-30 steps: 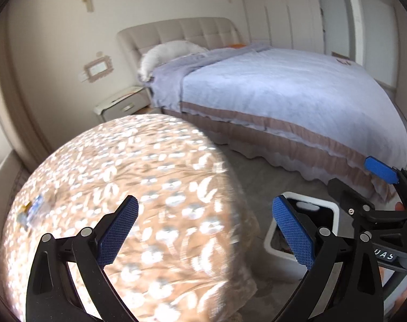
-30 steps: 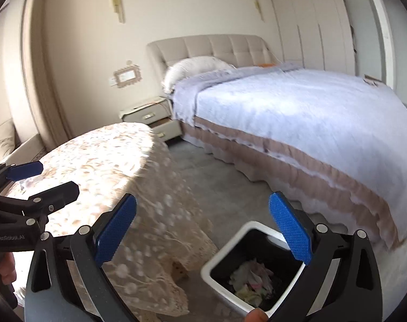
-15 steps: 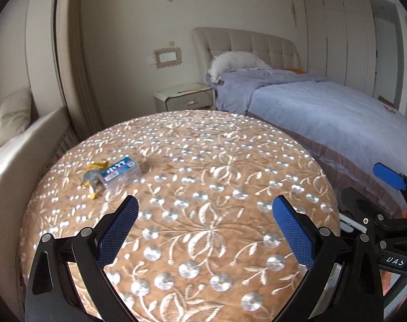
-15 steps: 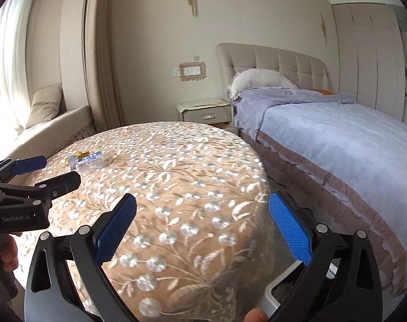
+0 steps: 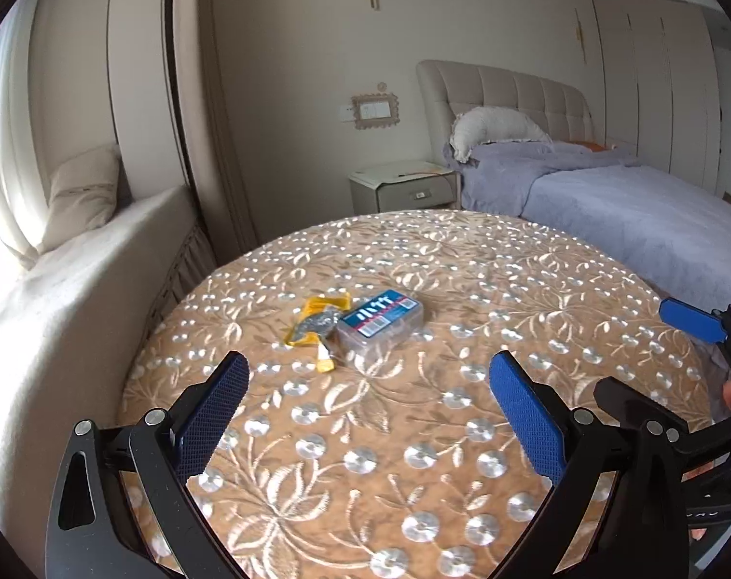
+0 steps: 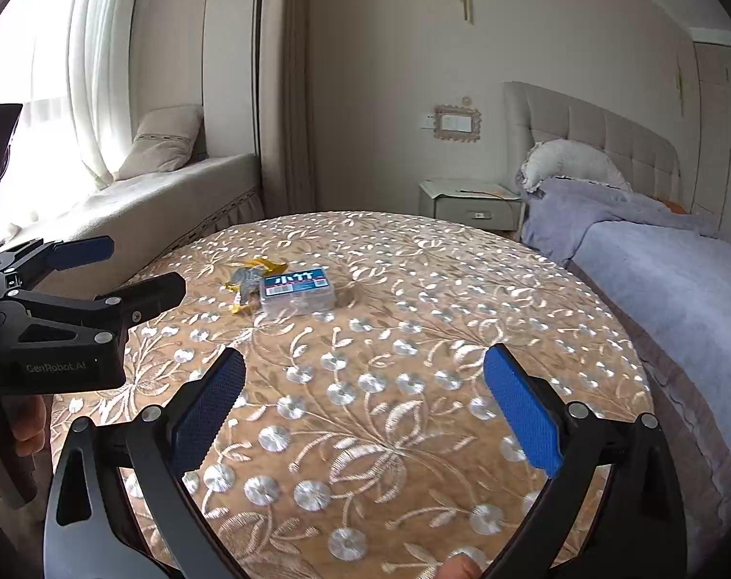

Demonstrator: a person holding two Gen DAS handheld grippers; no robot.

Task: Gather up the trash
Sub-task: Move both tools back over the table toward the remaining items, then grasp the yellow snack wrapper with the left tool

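A light, crinkly wrapper point(image 5: 317, 321) and a stiff plastic box point(image 5: 380, 319) are lying mid-tabletop point(image 5: 462, 434), touching; the box is best gripped across its short sides. Both grippers, left point(image 5: 365, 410) and right point(image 6: 363, 403), are being held with jaws spread, empty.

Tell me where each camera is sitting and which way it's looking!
Left wrist: on the left claw, looking across the round table toward the bed; its blue fingers and the right claw show.
Right wrist: on the right claw, facing the same way; the left claw shows.
Both see the yellow wrapper and clear box.
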